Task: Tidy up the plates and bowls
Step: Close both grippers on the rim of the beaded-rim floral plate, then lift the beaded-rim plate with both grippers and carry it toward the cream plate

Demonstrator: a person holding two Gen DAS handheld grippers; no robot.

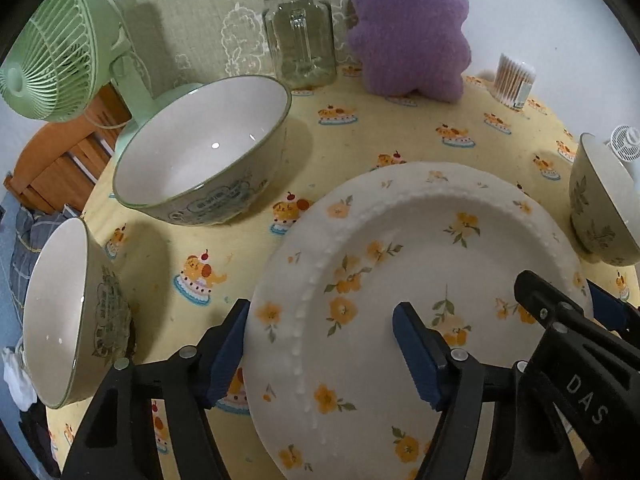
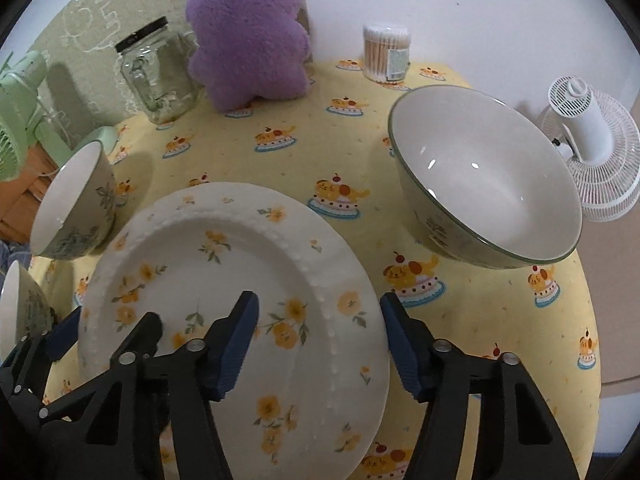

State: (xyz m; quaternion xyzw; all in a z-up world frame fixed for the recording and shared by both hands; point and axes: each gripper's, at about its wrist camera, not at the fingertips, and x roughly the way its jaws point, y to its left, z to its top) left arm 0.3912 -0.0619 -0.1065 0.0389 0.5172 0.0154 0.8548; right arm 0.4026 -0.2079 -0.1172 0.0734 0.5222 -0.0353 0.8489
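Observation:
A white plate with orange flowers (image 1: 400, 280) lies on the yellow tablecloth (image 1: 360, 128); it also shows in the right wrist view (image 2: 224, 264). My left gripper (image 1: 324, 354) is open, its jaws straddling the plate's left rim. My right gripper (image 2: 320, 346) is open, straddling the plate's right rim. A large bowl (image 1: 208, 152) stands beyond the plate on the left, with a smaller bowl (image 1: 68, 316) nearer. Another large bowl (image 2: 484, 184) stands on the right, and it also shows in the left wrist view (image 1: 604, 204).
At the back stand a glass jar (image 1: 298, 32), a purple plush cushion (image 1: 404, 28) and a tub of cotton swabs (image 1: 514, 80). A green fan (image 1: 60, 48) is at the left edge and a white fan (image 2: 588, 140) at the right edge.

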